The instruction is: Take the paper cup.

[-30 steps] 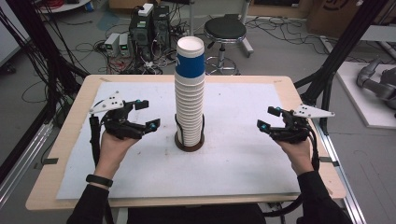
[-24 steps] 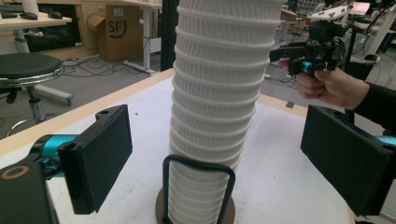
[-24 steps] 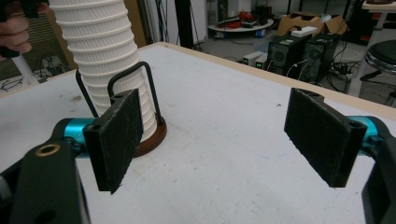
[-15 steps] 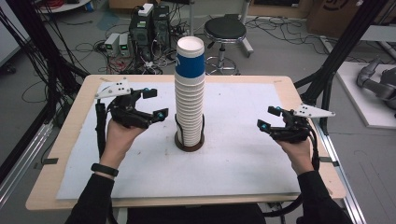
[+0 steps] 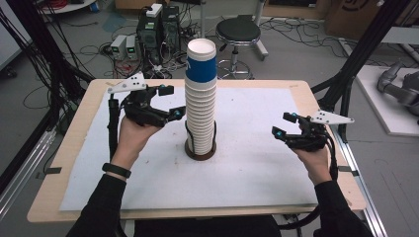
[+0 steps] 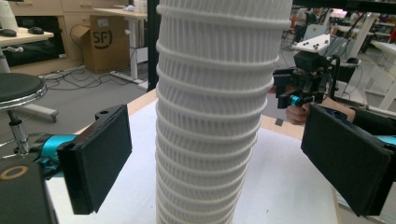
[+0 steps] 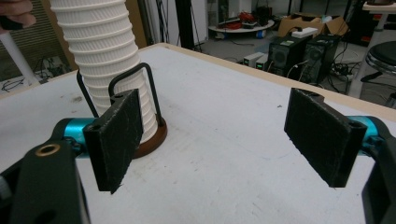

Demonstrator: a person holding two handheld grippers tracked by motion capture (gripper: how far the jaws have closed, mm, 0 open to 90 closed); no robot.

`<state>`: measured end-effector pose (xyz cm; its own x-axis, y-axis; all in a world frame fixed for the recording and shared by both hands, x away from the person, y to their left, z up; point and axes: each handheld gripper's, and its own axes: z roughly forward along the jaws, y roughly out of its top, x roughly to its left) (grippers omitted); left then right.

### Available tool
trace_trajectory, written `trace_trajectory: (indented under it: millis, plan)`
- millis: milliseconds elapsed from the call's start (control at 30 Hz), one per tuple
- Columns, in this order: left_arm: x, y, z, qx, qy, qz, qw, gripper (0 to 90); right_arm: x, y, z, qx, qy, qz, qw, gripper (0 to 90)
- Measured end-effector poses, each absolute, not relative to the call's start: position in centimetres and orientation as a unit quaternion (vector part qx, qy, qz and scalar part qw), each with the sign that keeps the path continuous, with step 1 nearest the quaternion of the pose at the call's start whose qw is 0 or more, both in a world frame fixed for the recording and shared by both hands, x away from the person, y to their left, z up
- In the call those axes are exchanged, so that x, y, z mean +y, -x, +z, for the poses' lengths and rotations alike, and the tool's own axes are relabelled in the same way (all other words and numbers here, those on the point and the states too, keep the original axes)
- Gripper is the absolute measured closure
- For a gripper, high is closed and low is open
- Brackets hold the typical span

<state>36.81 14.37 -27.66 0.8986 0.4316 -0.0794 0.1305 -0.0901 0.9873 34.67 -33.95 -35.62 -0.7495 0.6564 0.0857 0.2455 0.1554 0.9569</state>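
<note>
The left gripper [image 5: 174,101] hangs just beside the cup stack [image 5: 201,106], fingers just spread wider, empty; right gripper [image 5: 285,125] fingers released

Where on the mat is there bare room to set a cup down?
Bare mat lies between the cup stack and the right gripper, and along the near edge. It is crowded at the stack's left, where the left gripper hovers with open jaws.

The person is wearing dark sleeves and a black wristband [image 5: 116,170]. Each gripper is showing black parts, blue knobs, flat black pads [image 7: 321,133], a grey three-cornered plate [image 5: 127,84] and a black cable.
</note>
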Motion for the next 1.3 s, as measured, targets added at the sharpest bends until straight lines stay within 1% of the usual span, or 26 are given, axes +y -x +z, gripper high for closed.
trace_trajectory:
  millis: [167,633,933,1300]
  plan:
    - [13.3,-37.5,-26.7,0.185,-0.734,0.119,0.643,8.7,-34.0,-34.6,-35.6,0.738,-0.305,0.575,0.179,19.7]
    - [11.3,-38.6,-25.7,0.172,-0.735,0.109,0.647,8.7,-34.1,-34.7,-35.6,0.738,-0.306,0.576,0.174,19.7]
    - [10.4,-39.2,-25.8,0.170,-0.743,0.108,0.639,8.5,-34.1,-34.7,-35.6,0.738,-0.304,0.576,0.174,19.7]
    - [10.1,-39.8,-26.0,0.172,-0.739,0.105,0.643,8.6,-33.9,-34.7,-35.7,0.740,-0.303,0.576,0.170,19.7]
